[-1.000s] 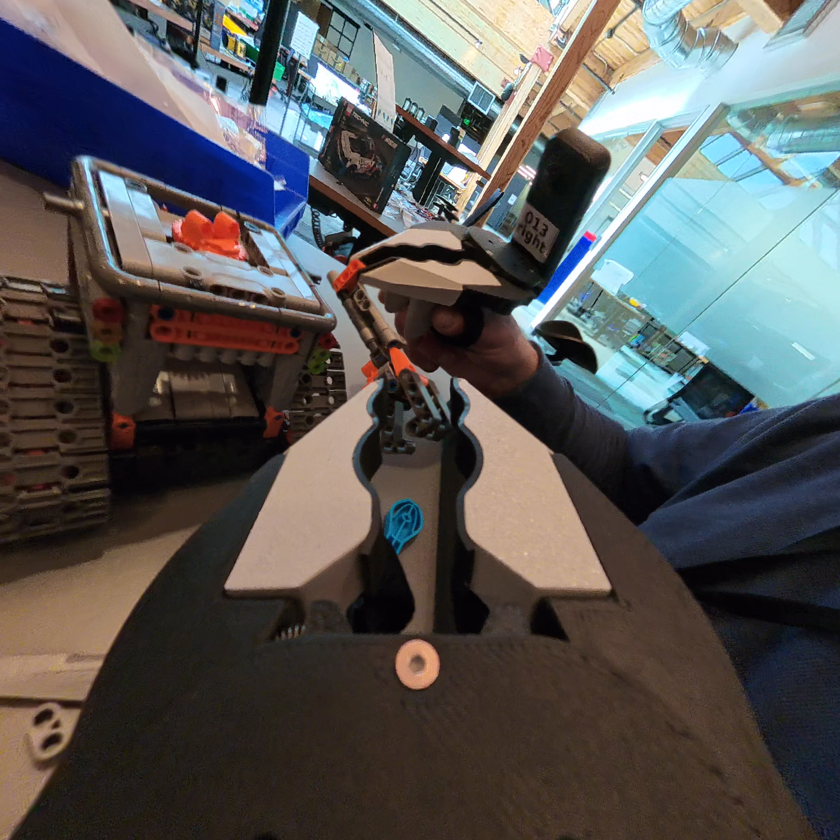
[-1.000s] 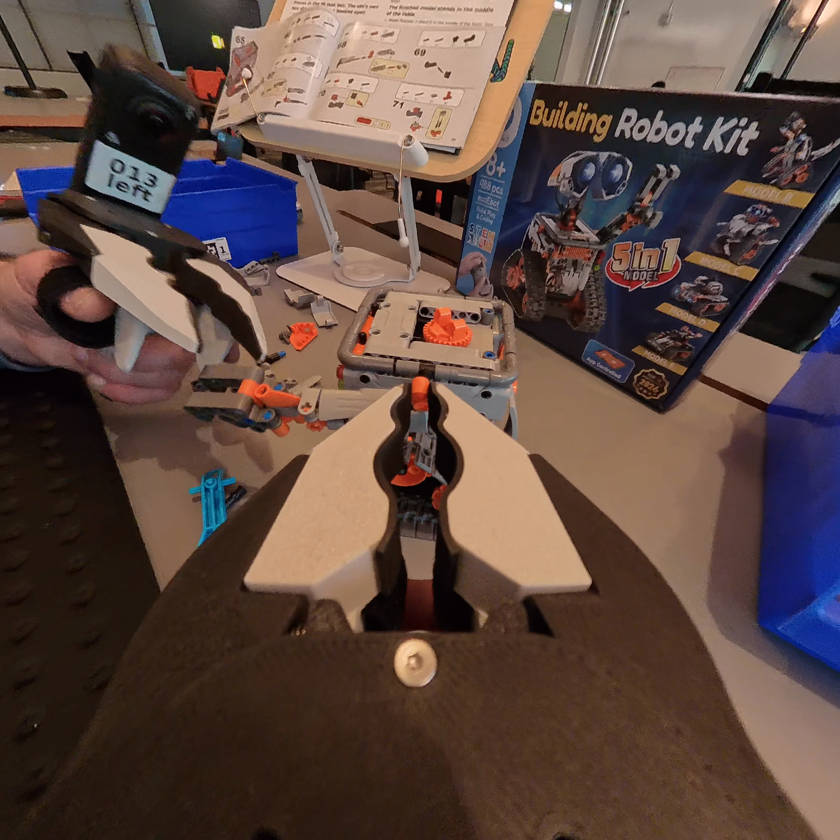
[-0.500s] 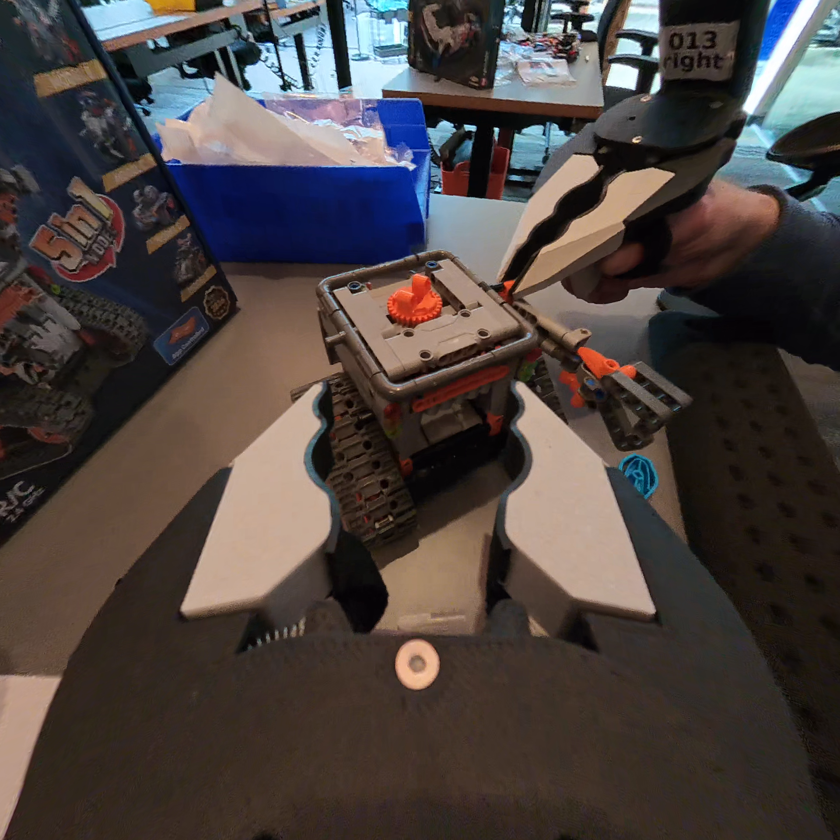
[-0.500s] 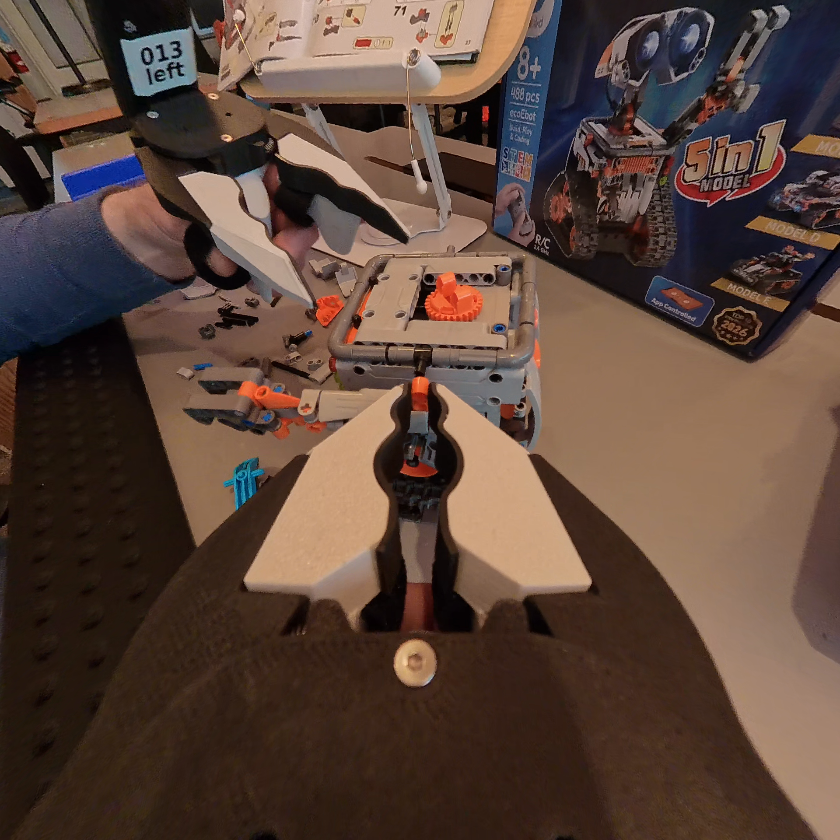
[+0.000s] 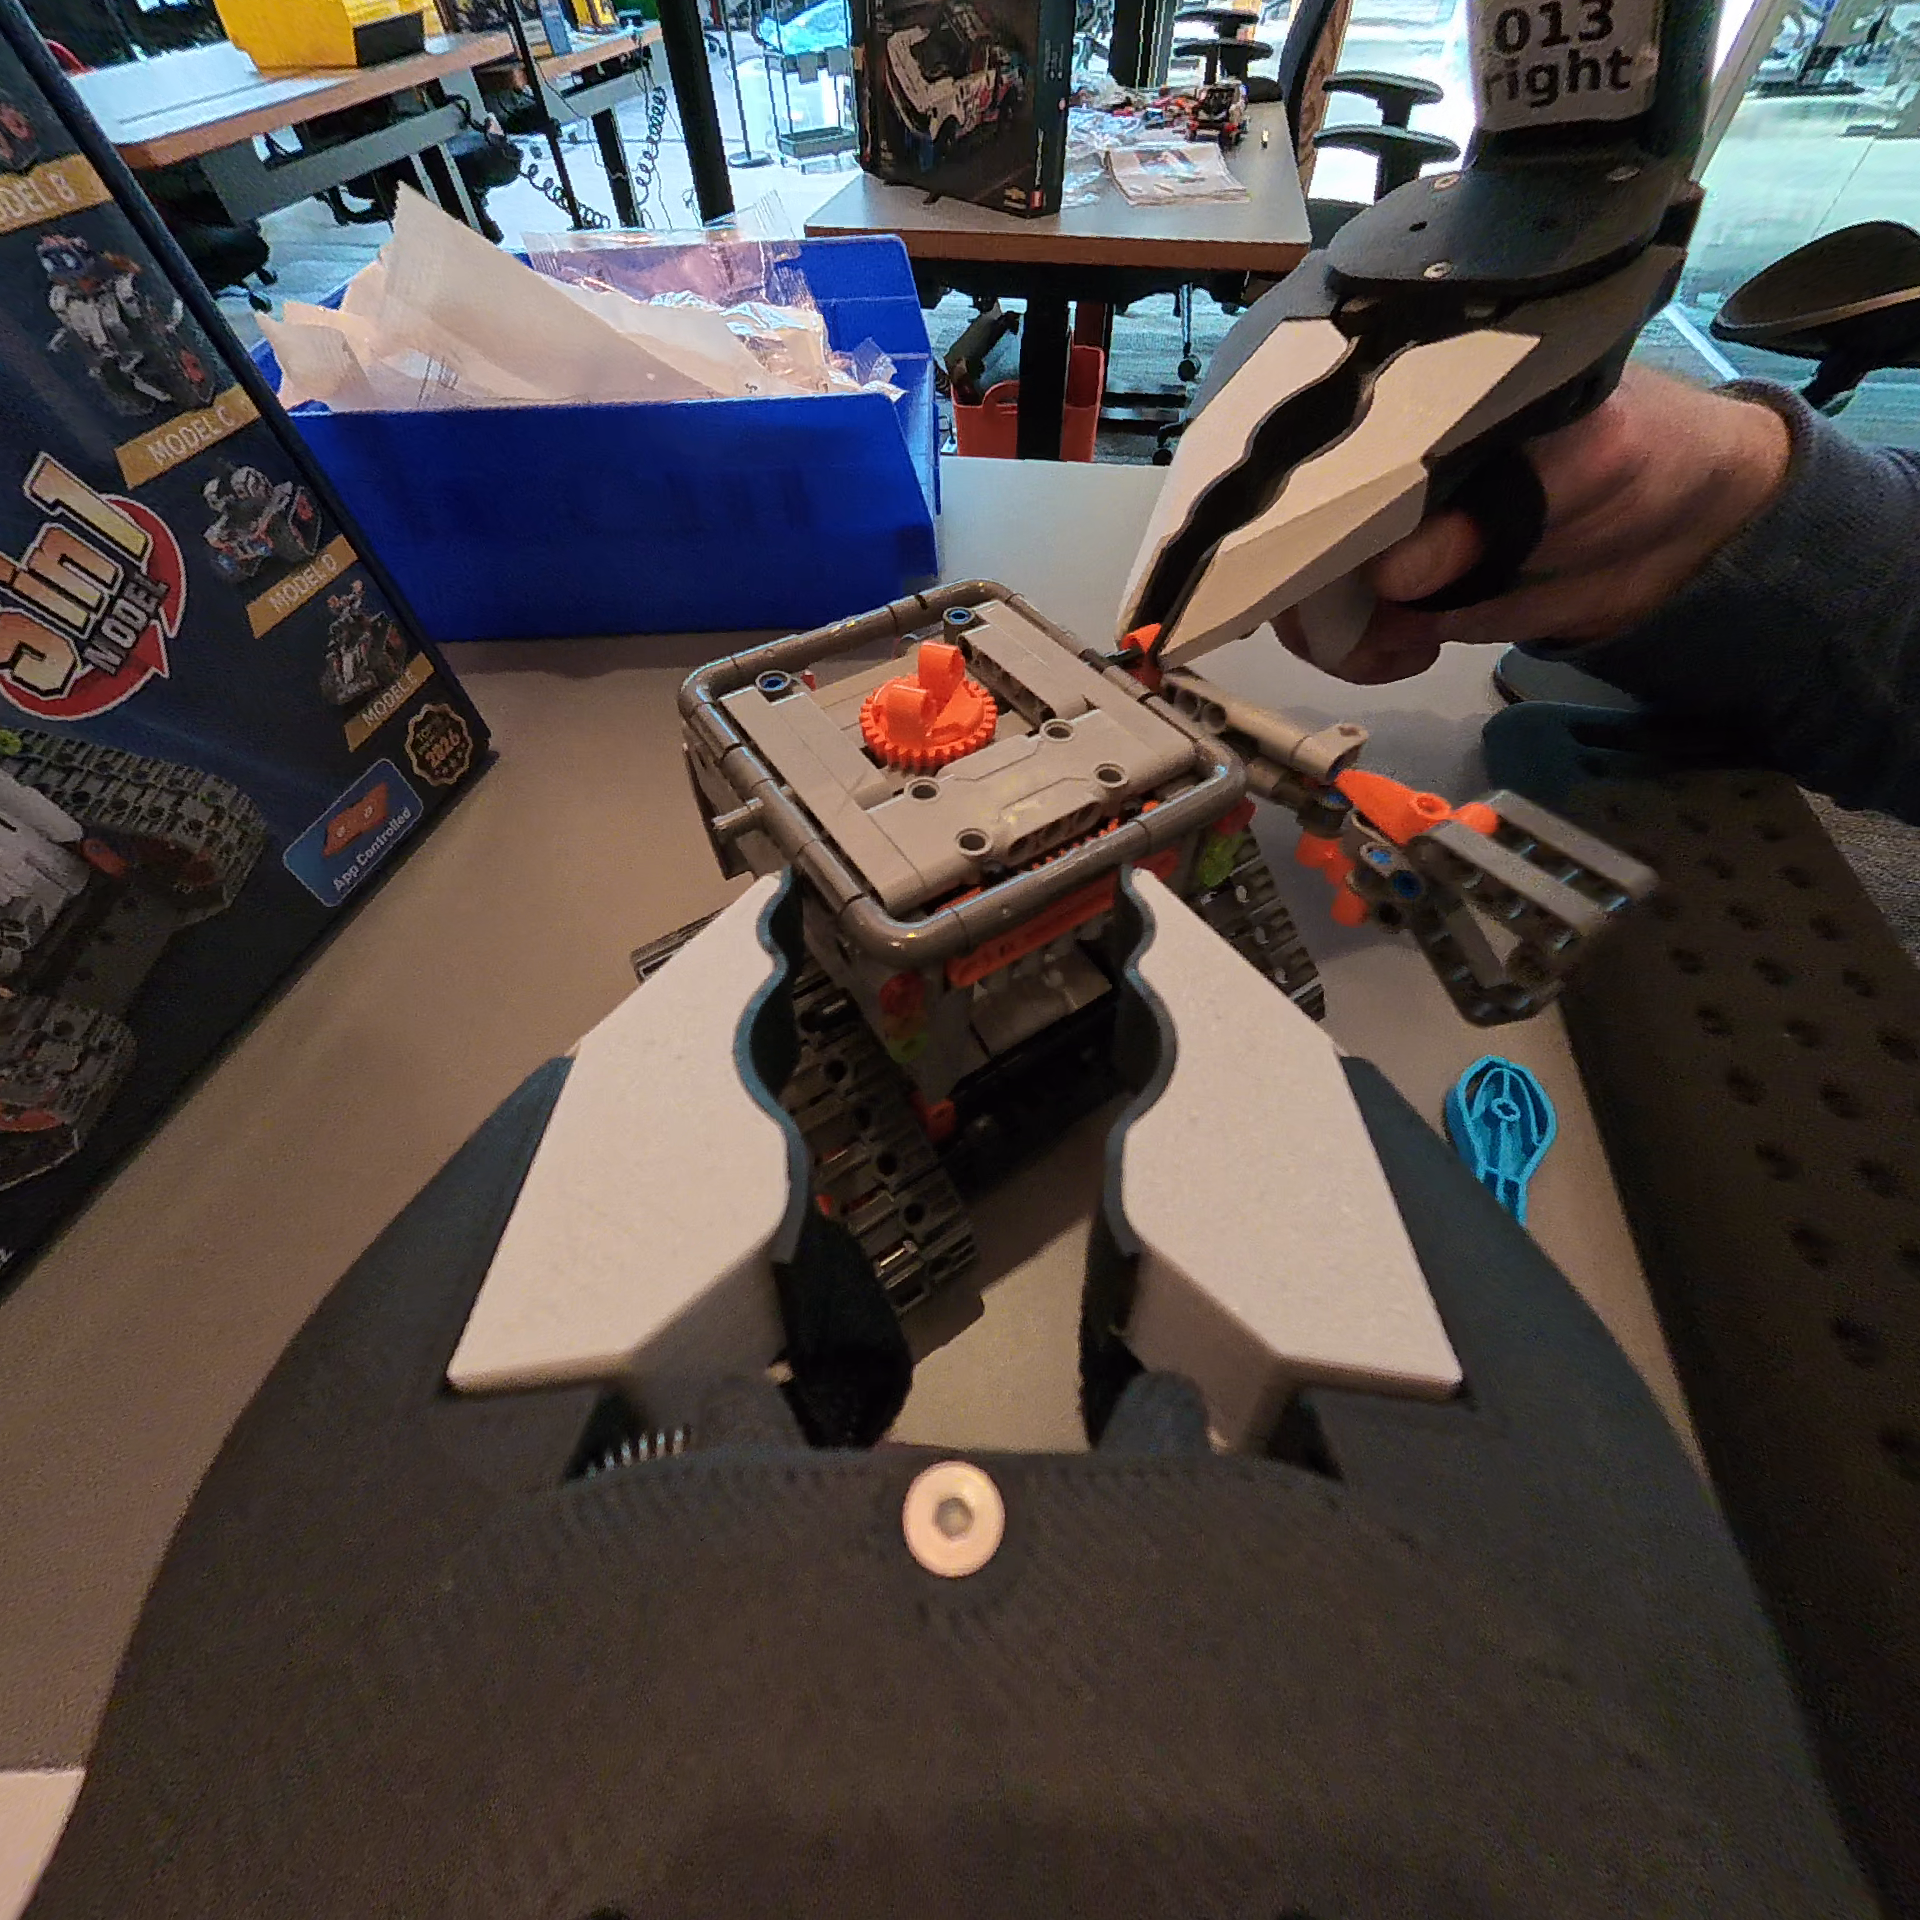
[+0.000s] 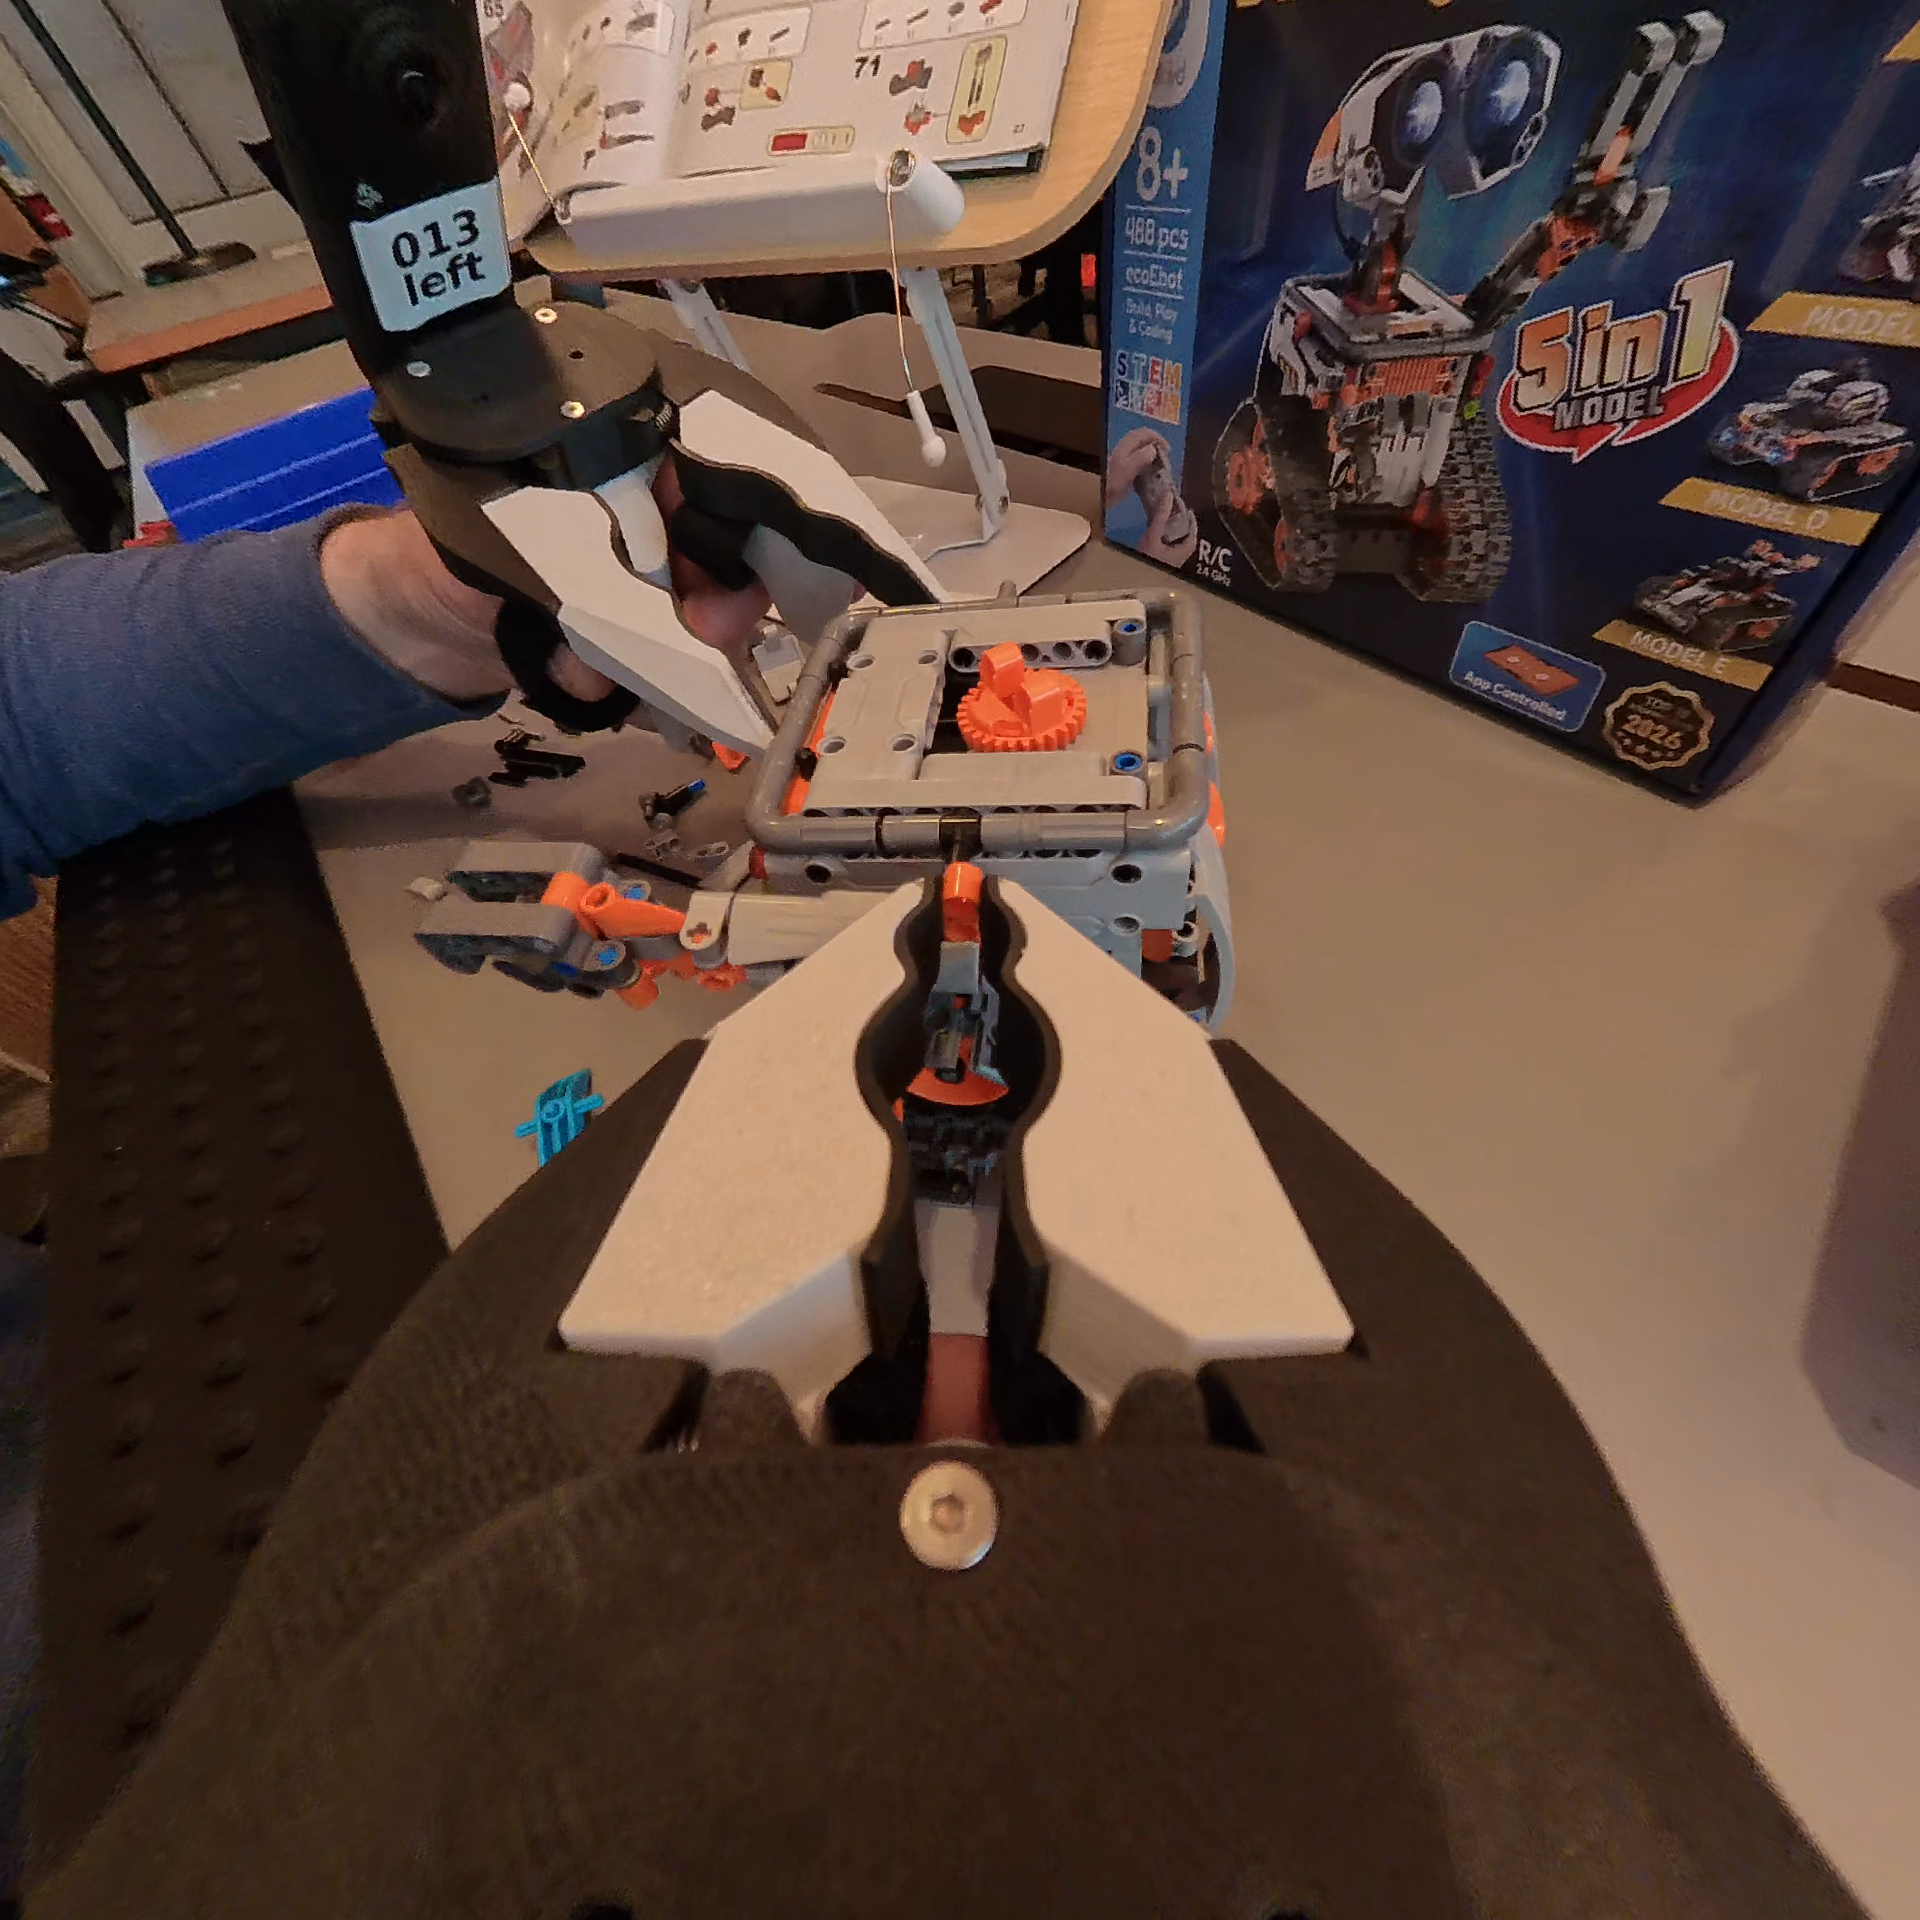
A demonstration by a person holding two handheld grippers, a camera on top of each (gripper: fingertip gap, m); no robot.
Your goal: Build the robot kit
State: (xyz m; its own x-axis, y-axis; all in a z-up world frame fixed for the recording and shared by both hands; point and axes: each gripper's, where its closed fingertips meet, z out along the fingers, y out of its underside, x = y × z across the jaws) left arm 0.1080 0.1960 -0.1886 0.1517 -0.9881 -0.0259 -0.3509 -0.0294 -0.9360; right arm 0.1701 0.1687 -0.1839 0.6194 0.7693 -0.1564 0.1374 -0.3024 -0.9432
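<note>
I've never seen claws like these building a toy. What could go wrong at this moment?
The right claw pinches a small orange-and-grey arm piece at the tracked model's frame; pushing crooked could pop it loose. The left claw is open around the body, so the model might slide. The attached arm sticks out, easy to bump.

Grey tabletop (image 5: 520, 748), wooden desk (image 5: 1091, 213) behind, office chairs (image 5: 1371, 114)

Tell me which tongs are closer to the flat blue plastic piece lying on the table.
Left. The left tongs hang open around the grey tracked robot model, with the flat blue plastic piece just right of them. The right tongs are farther back, shut on an orange-tipped part at the model's top edge.
</note>
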